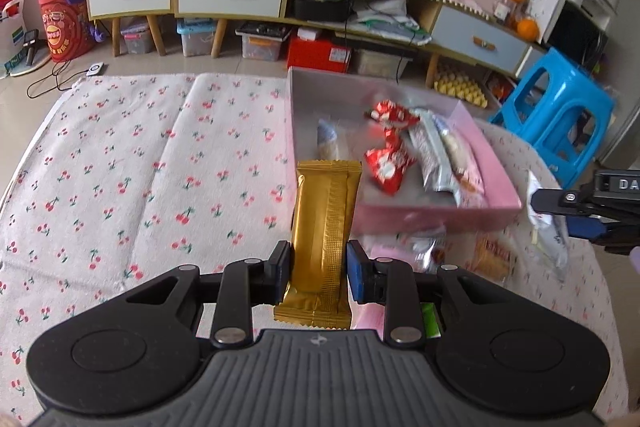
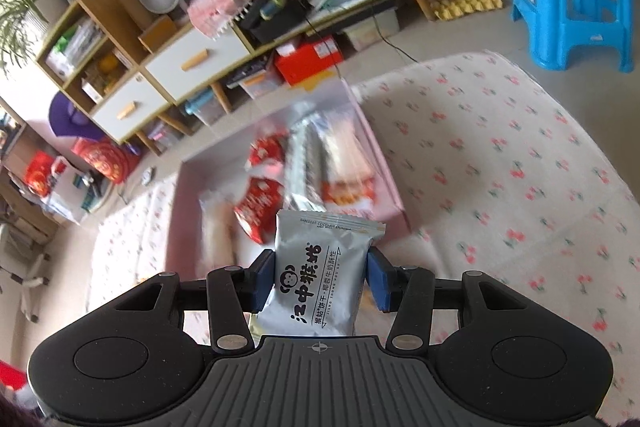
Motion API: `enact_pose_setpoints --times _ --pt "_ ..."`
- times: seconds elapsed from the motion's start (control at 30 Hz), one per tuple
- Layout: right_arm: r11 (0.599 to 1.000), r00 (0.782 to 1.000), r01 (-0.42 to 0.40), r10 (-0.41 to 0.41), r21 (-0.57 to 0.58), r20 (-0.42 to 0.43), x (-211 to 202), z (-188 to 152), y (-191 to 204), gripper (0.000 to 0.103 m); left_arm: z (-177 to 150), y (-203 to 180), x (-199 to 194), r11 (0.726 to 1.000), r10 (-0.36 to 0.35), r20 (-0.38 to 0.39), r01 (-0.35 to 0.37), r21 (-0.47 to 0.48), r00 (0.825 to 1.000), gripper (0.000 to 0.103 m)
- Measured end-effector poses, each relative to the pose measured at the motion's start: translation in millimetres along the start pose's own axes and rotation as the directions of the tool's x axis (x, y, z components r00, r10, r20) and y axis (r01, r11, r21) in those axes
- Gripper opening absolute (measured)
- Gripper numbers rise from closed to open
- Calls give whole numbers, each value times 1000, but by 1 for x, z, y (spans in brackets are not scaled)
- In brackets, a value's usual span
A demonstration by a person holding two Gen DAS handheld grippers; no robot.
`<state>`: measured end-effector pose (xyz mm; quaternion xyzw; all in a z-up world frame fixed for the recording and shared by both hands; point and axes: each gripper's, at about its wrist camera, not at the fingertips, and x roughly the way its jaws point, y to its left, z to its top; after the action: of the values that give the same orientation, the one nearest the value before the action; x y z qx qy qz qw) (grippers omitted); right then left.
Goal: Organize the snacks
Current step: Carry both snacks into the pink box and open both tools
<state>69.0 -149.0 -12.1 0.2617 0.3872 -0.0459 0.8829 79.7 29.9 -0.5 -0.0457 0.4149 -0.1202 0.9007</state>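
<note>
My left gripper (image 1: 318,273) is shut on a gold snack bar (image 1: 322,227), held upright just in front of the near left corner of the pink box (image 1: 432,217). The box holds red candy packets (image 1: 387,163), silver bars (image 1: 430,155) and a pale packet (image 1: 328,141). My right gripper (image 2: 322,281) is shut on a silver biscuit packet (image 2: 320,279) with black Chinese lettering, held above the near edge of the pink box (image 2: 384,163). That gripper shows at the right edge of the left wrist view (image 1: 576,207), holding the packet (image 1: 548,231).
The box stands on a cherry-print cloth (image 1: 140,167). Loose snack packets (image 1: 428,247) lie on the cloth in front of the box. A blue plastic stool (image 1: 556,119) stands beyond the right edge. Cabinets and storage bins line the far wall.
</note>
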Motion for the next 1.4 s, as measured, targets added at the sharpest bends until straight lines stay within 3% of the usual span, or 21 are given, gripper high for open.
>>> enact_pose_setpoints --times 0.4,0.67,0.87,1.2,1.33,1.4 --pt "995 994 -94 95 -9 56 63 38 4 48 58 -30 60 993 -26 2 25 111 1000 27" --pt "994 995 -93 95 -61 33 86 43 3 48 74 -44 105 992 27 -35 -23 124 999 27" --pt "992 996 -90 90 -85 -8 97 40 8 48 78 -47 118 989 79 -67 -69 133 995 27" --pt "992 996 -85 82 -92 -37 105 35 9 48 80 -50 124 986 80 -63 -70 151 995 28" --pt "991 994 -102 99 -83 -42 103 36 8 50 81 -49 121 986 72 -46 -64 151 996 33" --pt "992 993 -113 110 -62 -45 100 39 6 57 81 -50 120 986 72 -39 -65 152 997 39"
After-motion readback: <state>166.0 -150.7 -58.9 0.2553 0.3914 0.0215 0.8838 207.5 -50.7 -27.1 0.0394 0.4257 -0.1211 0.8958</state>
